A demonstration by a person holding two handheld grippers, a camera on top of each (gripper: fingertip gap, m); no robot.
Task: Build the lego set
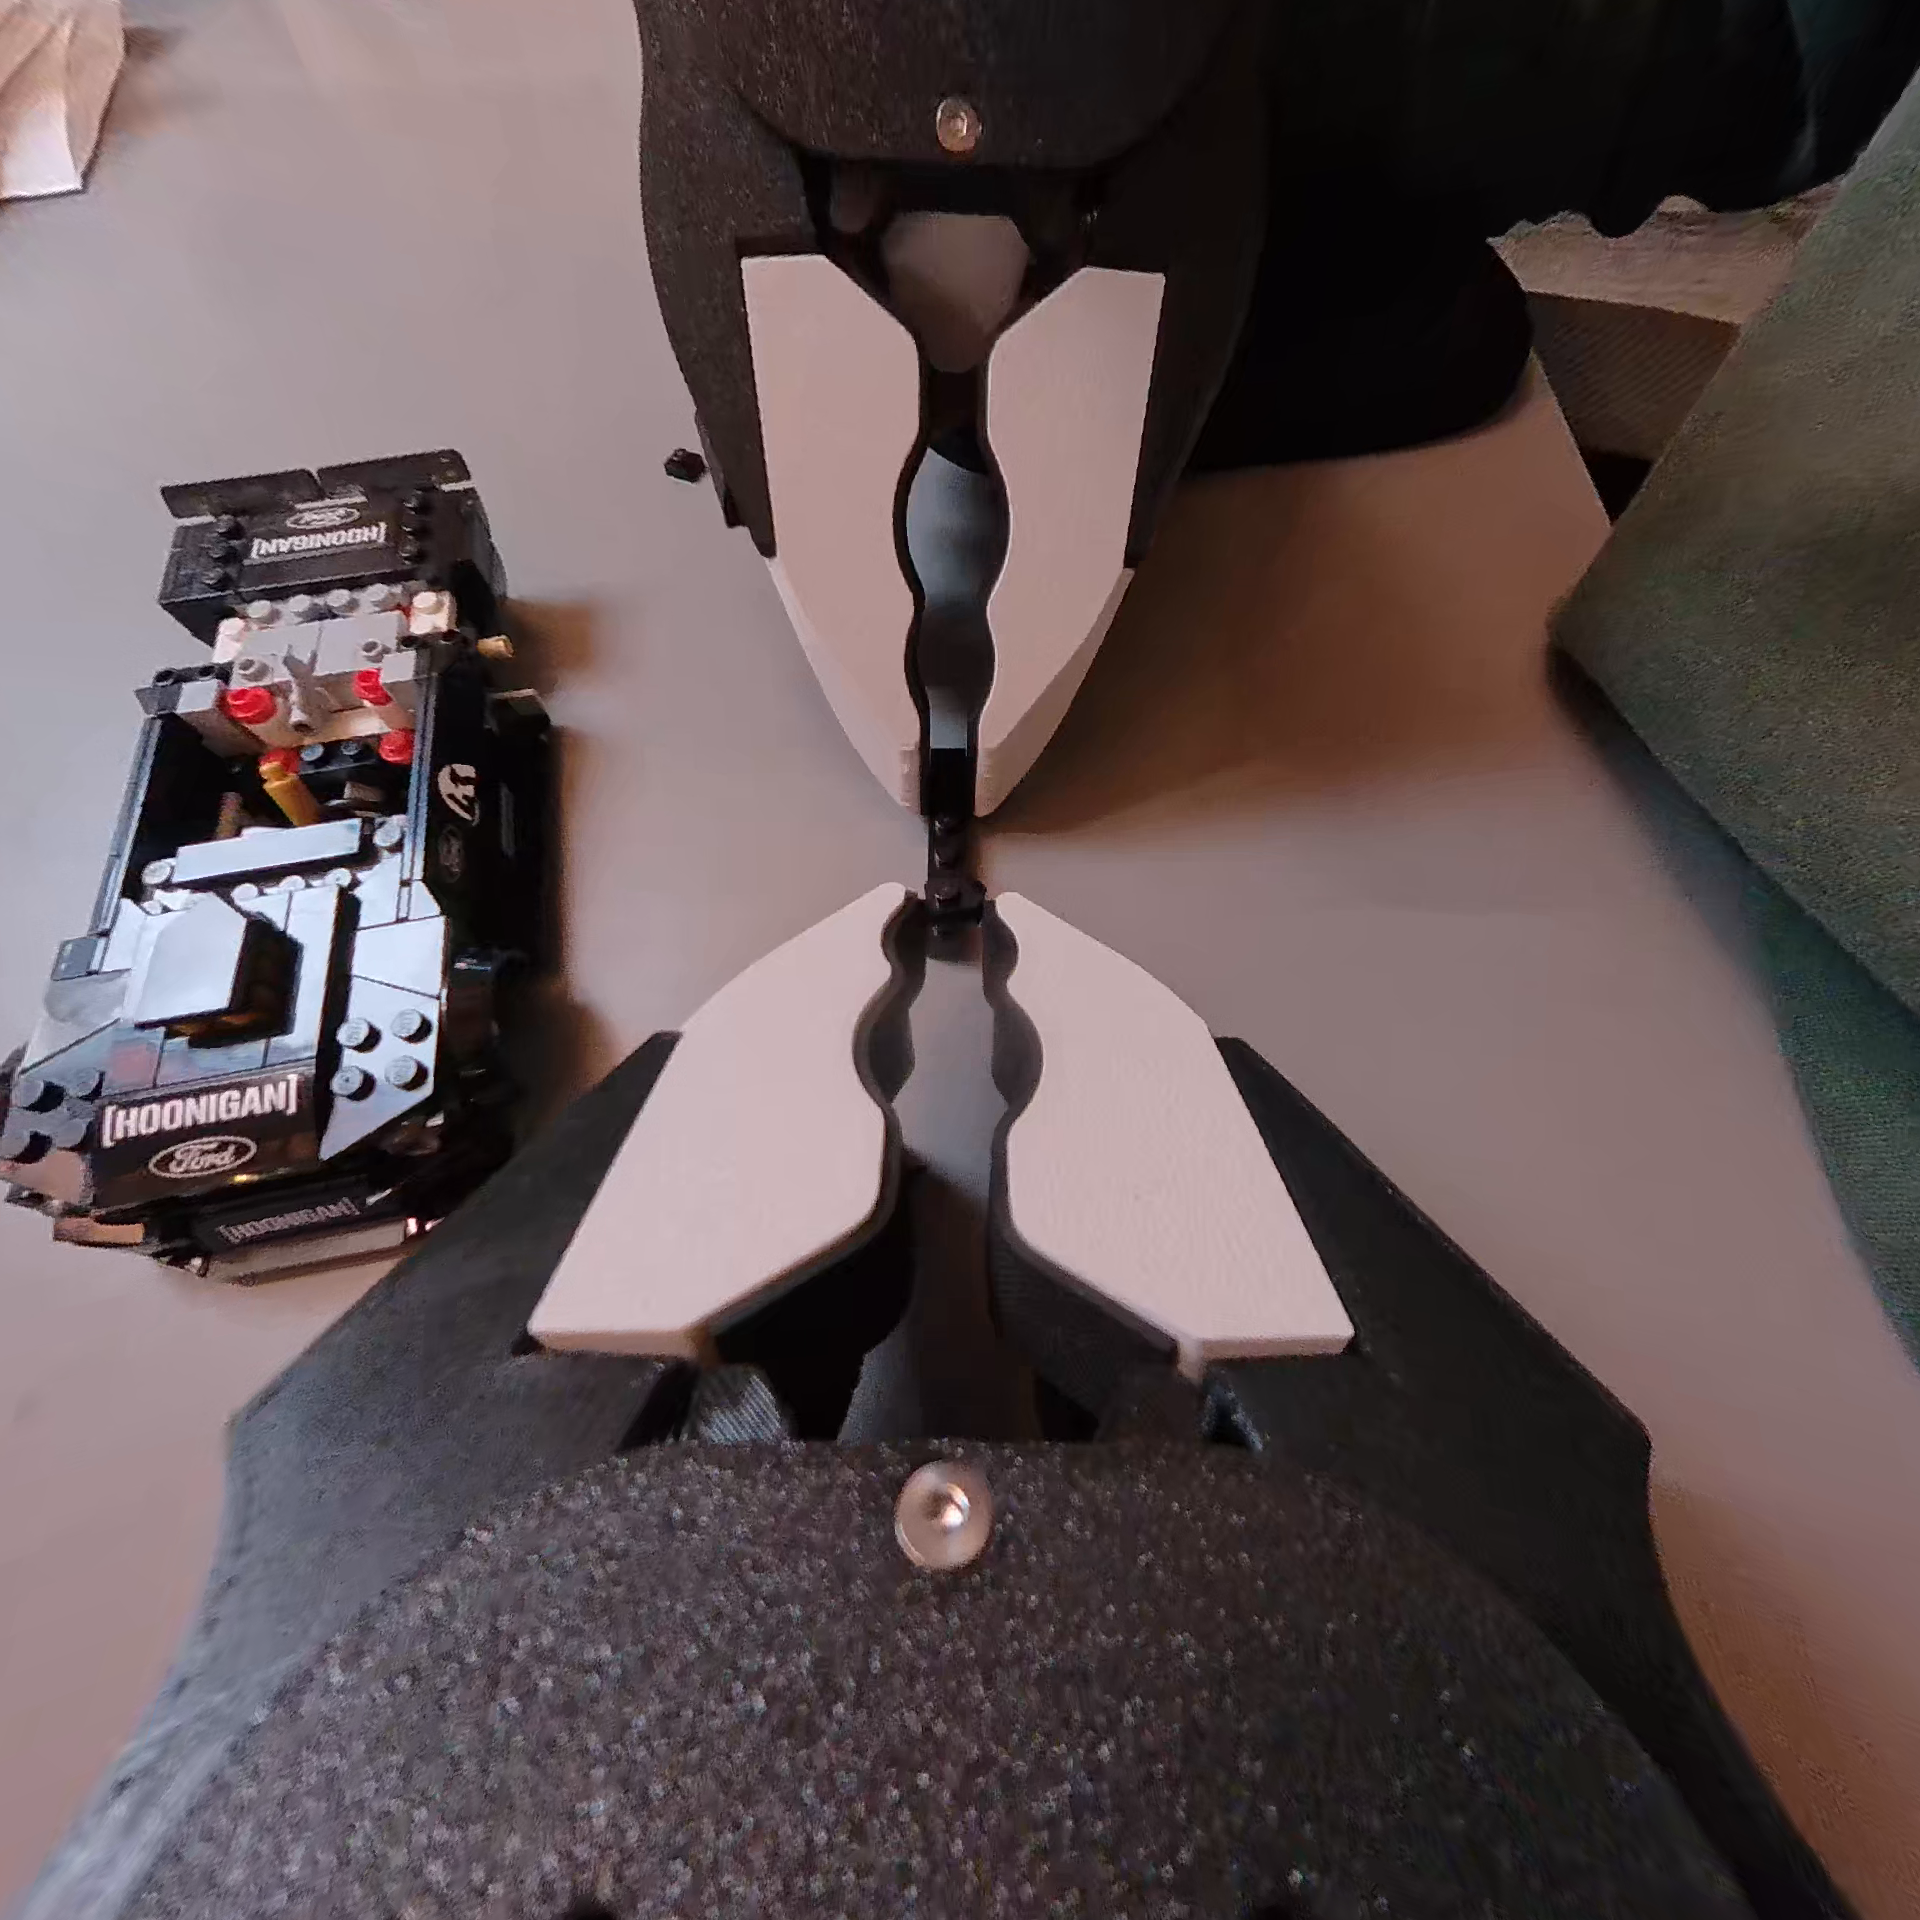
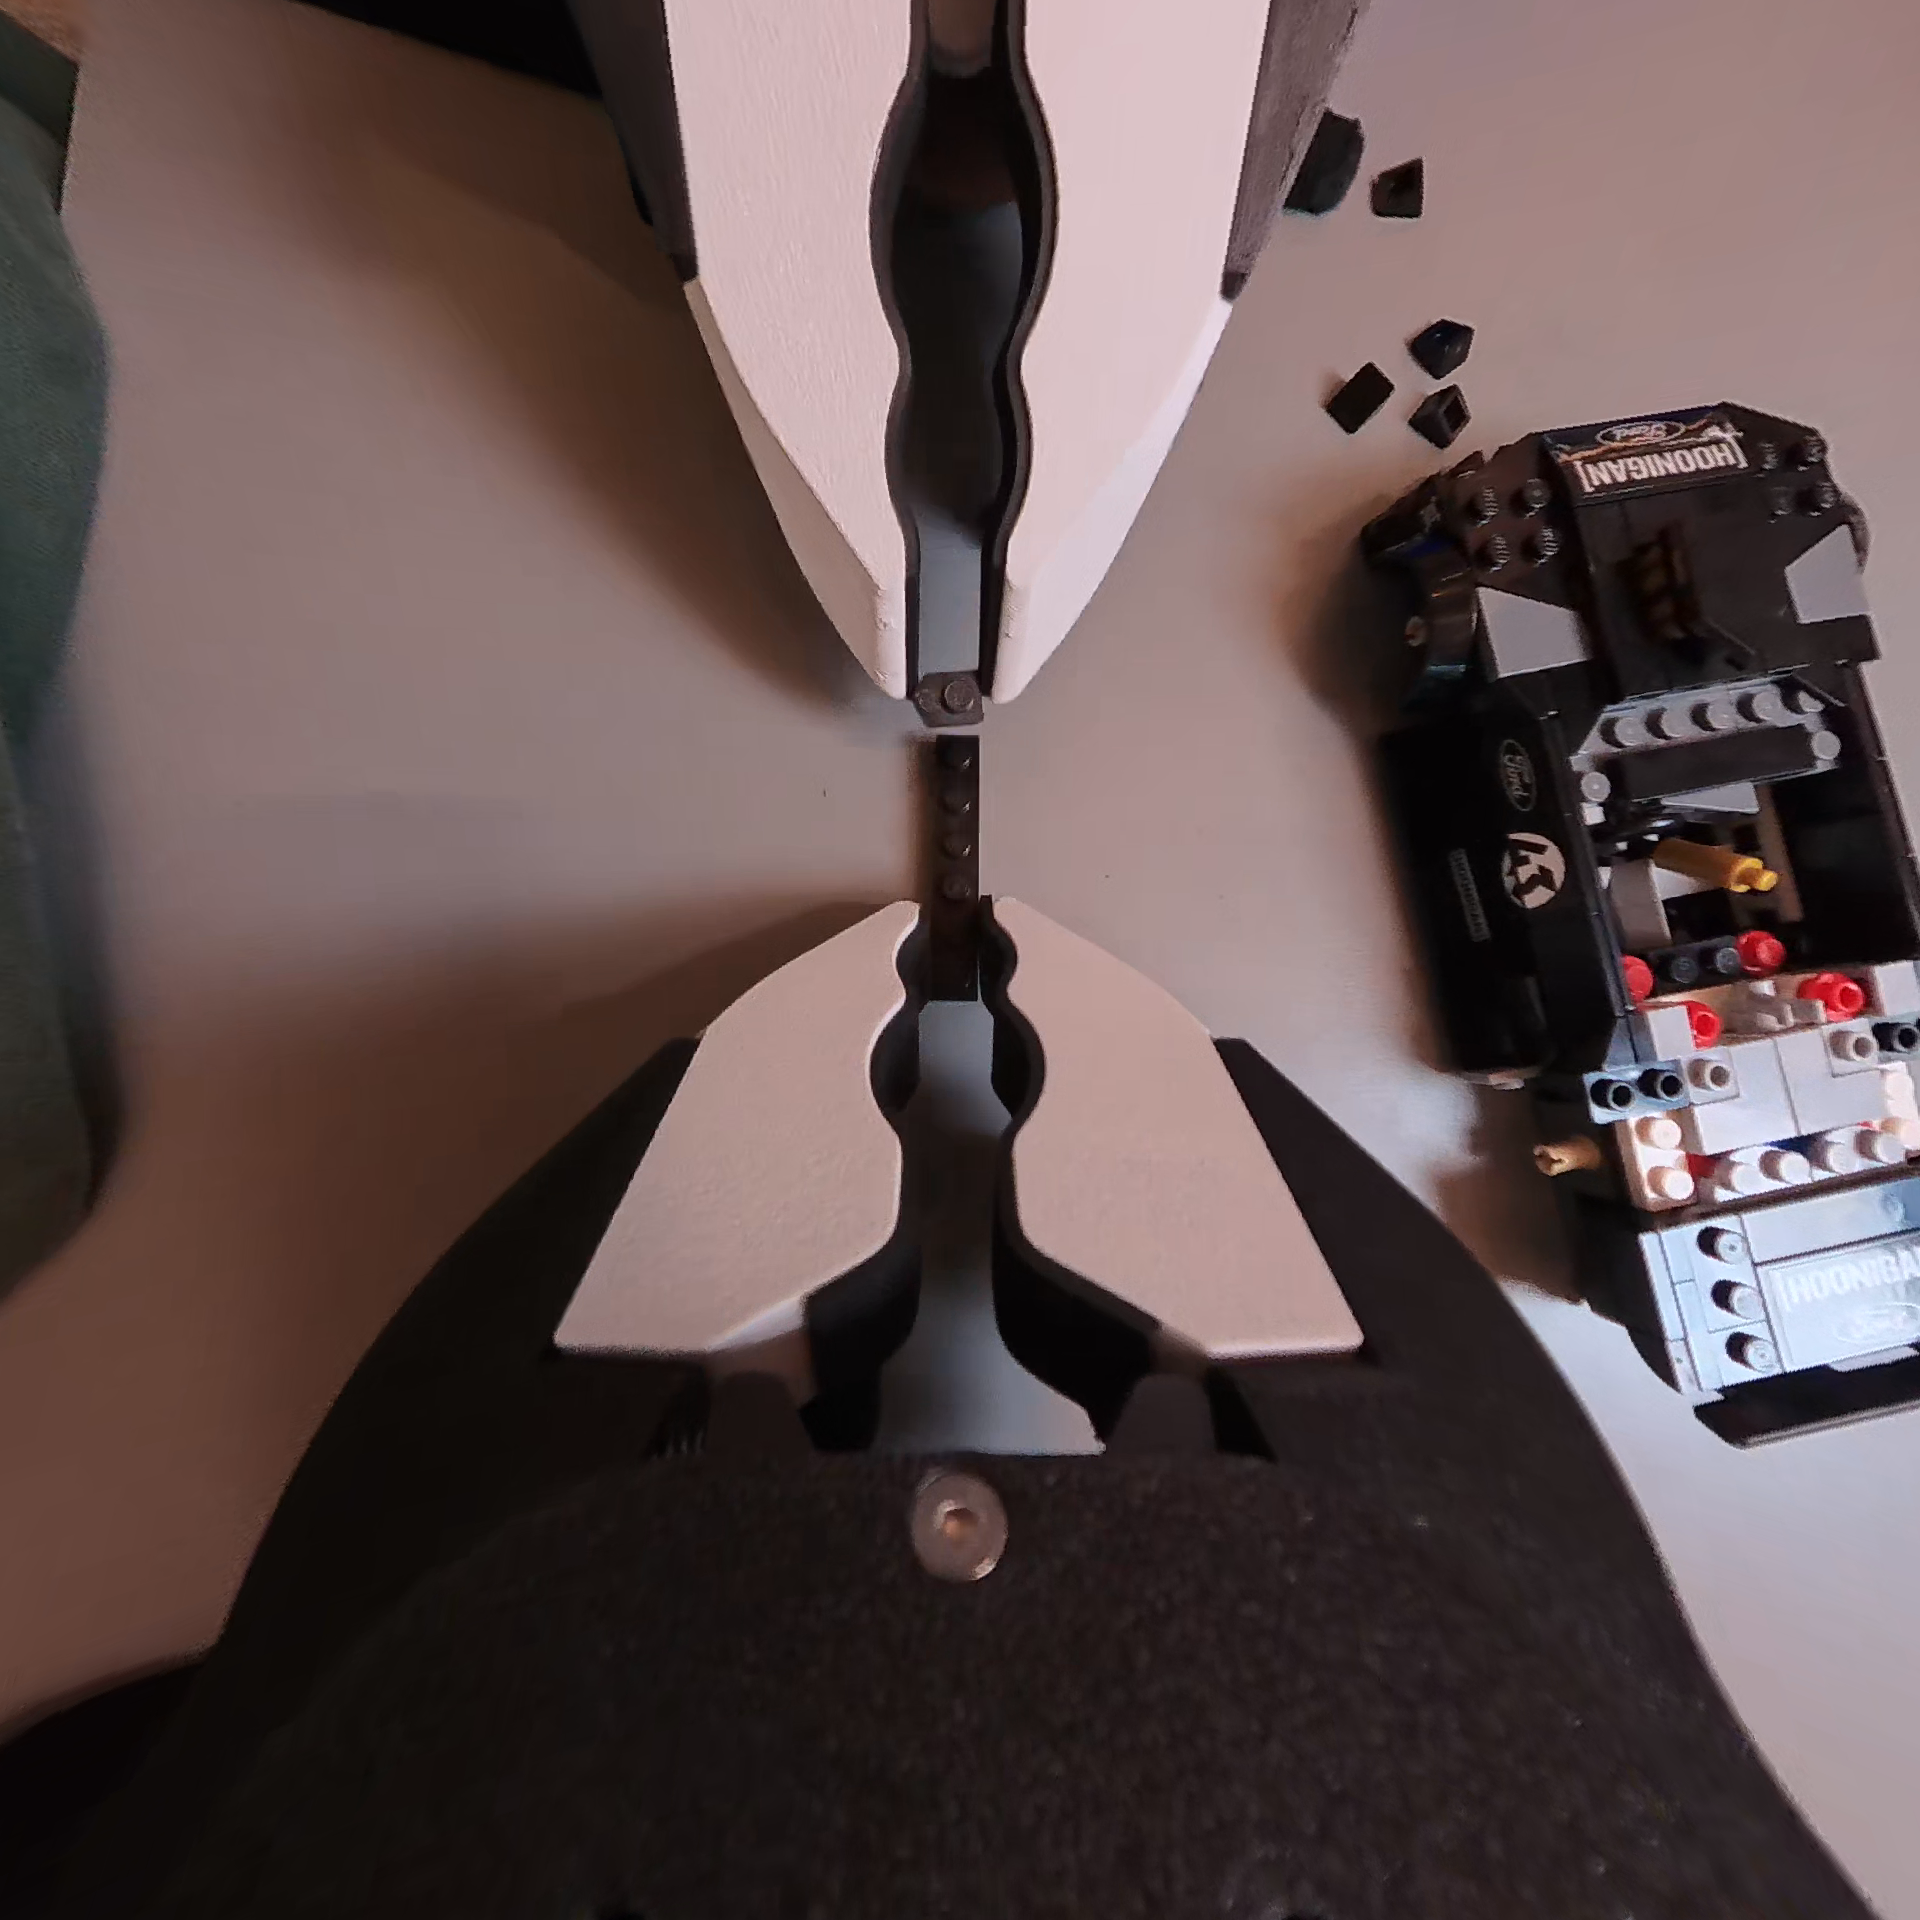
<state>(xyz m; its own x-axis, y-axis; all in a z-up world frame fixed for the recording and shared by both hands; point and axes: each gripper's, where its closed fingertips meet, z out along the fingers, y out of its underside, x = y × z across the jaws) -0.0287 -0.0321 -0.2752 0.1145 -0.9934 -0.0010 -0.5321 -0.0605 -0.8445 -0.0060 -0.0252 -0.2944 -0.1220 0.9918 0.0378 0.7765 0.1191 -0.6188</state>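
between the two opposed sets of fingertips, above the grey table, two black lego parts face each other end to end. the left gripper is clenched on a small black piece, pinched at the very tips of its white fingers. in the right wrist view this same piece shows one stud and sits at the tip of the gripper entering from the top edge. the right gripper is clenched on a narrow black plate with a single row of studs; the plate projects forward from its white fingers toward the small piece. the end of the plate lies just beside the small piece; contact between them cannot be confirmed.

outward from the jaws, a partly built black lego car rests on the table, left of the grippers in the left wrist view and at the right edge in the right wrist view. its roof is open, exposing red, grey, white and yellow parts. four small loose black pieces lie on the table just beyond the car's end, with more near the left gripper's body. a green upholstered surface borders the table.
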